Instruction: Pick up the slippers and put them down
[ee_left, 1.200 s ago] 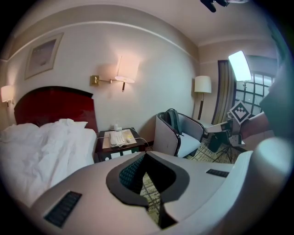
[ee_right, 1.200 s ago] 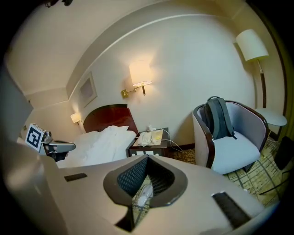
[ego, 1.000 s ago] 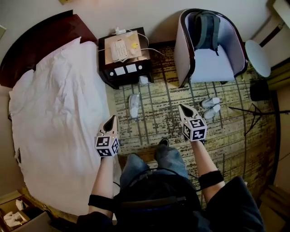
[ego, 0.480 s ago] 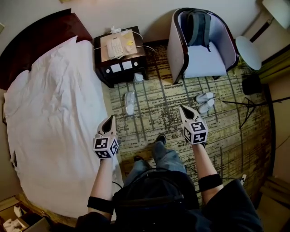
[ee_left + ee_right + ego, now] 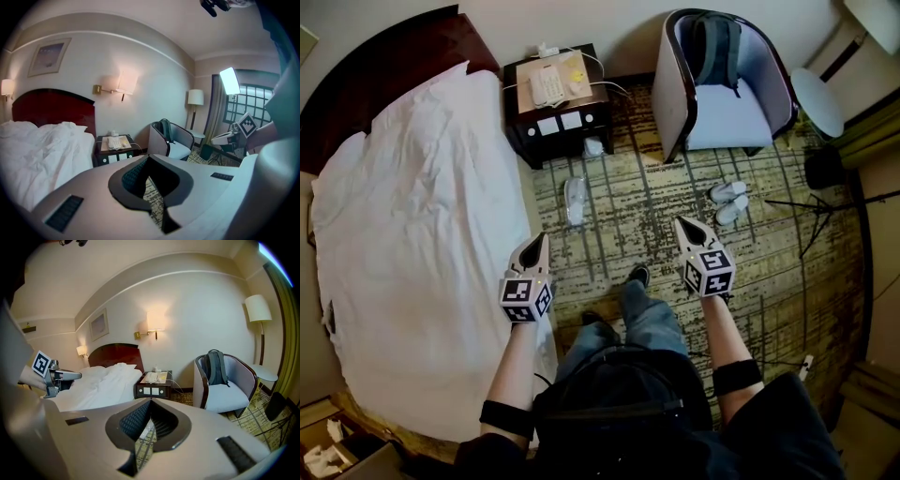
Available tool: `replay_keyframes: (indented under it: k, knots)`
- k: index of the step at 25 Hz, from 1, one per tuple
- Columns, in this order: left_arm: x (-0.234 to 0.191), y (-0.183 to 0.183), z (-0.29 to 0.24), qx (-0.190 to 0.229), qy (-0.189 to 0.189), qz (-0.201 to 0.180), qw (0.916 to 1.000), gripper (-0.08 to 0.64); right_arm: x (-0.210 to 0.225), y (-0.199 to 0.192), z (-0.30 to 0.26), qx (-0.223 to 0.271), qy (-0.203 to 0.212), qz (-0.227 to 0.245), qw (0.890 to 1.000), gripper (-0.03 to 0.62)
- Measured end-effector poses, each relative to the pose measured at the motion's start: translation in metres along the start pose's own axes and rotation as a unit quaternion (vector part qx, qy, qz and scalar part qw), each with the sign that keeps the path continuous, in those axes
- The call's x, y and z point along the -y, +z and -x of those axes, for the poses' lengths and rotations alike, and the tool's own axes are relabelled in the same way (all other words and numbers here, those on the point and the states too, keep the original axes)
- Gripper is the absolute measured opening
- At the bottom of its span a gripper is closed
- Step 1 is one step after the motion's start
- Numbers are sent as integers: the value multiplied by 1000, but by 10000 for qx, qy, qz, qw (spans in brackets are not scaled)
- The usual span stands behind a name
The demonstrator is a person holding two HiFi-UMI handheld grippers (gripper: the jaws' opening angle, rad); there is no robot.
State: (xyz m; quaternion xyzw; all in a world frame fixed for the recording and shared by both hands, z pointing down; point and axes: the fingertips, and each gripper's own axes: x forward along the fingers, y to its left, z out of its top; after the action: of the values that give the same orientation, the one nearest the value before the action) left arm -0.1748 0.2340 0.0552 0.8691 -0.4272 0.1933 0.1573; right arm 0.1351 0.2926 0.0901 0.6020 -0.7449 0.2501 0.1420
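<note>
- The left claw (image 5: pixel 538 240) is held with jaws together, empty, beside the bed (image 5: pixel 412 234).
- The right claw (image 5: pixel 681 223) is likewise closed on nothing.
- White slippers (image 5: pixel 728 201) are seen on the carpet (image 5: pixel 637 220) before the armchair (image 5: pixel 724 112).

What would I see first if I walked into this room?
The big white bed fills the left side of the head view. The person's left claw and right claw, both shut and empty, point out over the patterned carpet. White slippers lie on it in front of the grey armchair, which holds a backpack.
</note>
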Motion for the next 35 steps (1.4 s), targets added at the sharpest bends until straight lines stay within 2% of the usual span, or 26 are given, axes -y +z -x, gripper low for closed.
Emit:
replay_keyframes:
  k: [9, 18, 23, 30, 35]
  knots:
    - [0, -8, 12, -15, -56, -30, 10000, 0, -13, 2, 3, 54, 58, -44, 10000, 3]
    - [6, -21, -13, -221, -77, 168, 9996, 0, 2, -5, -9, -110, 127, -86, 9998, 3]
    - [10, -23, -38, -388, -47, 257, 9989, 0, 13, -3, -38, -219, 289, -99, 9993, 3]
    - [13, -19, -81, -416, 151, 408, 9982, 0, 22, 12, -86, -266, 773, 66, 9966, 3]
    - [9, -24, -113, -560, 63, 548, 9969, 0, 18, 18, -129, -389, 971, 185, 9943, 3]
